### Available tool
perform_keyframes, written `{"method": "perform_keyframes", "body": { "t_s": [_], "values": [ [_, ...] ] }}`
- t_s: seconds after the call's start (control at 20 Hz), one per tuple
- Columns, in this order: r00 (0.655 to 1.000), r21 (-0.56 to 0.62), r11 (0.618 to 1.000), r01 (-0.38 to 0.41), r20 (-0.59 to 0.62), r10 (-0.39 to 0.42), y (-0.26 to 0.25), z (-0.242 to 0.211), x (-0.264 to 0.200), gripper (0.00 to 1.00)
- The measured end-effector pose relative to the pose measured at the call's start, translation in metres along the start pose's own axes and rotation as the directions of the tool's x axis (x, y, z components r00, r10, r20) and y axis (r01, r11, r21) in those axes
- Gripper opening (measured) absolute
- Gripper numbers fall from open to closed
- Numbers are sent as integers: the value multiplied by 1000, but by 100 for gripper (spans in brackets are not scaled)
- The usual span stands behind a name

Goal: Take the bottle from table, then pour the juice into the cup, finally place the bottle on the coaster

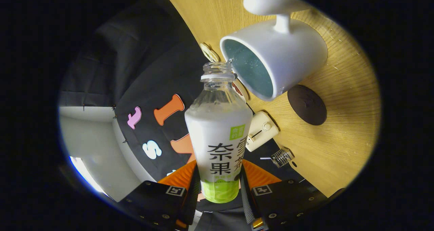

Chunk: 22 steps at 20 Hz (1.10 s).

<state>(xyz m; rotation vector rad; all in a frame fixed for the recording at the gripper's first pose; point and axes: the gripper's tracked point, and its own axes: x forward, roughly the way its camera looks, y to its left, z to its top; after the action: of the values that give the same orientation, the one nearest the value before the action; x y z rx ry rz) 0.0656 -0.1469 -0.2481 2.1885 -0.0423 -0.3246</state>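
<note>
The gripper (219, 187) clamps the uncapped clear plastic bottle (218, 129) with its white-and-green label, tipped so its mouth meets the white ceramic cup's (291, 51) rim. Pouring looks underway; the dark round coaster (307, 104) waits bare beside the cup.

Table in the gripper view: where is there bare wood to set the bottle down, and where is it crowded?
The tool is shut on the bottle, tipped with its mouth at the white cup. Bare table lies beyond the dark round coaster, and between the coaster and the small clear item. It is crowded from the cup to the cream appliance by the bottle.
</note>
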Motion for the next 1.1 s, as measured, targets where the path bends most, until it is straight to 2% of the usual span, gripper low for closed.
{"method": "perform_keyframes", "body": {
  "t_s": [0.45,0.7,1.1],
  "values": [
    [999,61,998,-30,11,30,11,-3,5,57],
    [998,110,993,-48,40,44,21,11,2,57],
    [999,134,990,-30,29,27,18,6,6,58]
  ]
}}
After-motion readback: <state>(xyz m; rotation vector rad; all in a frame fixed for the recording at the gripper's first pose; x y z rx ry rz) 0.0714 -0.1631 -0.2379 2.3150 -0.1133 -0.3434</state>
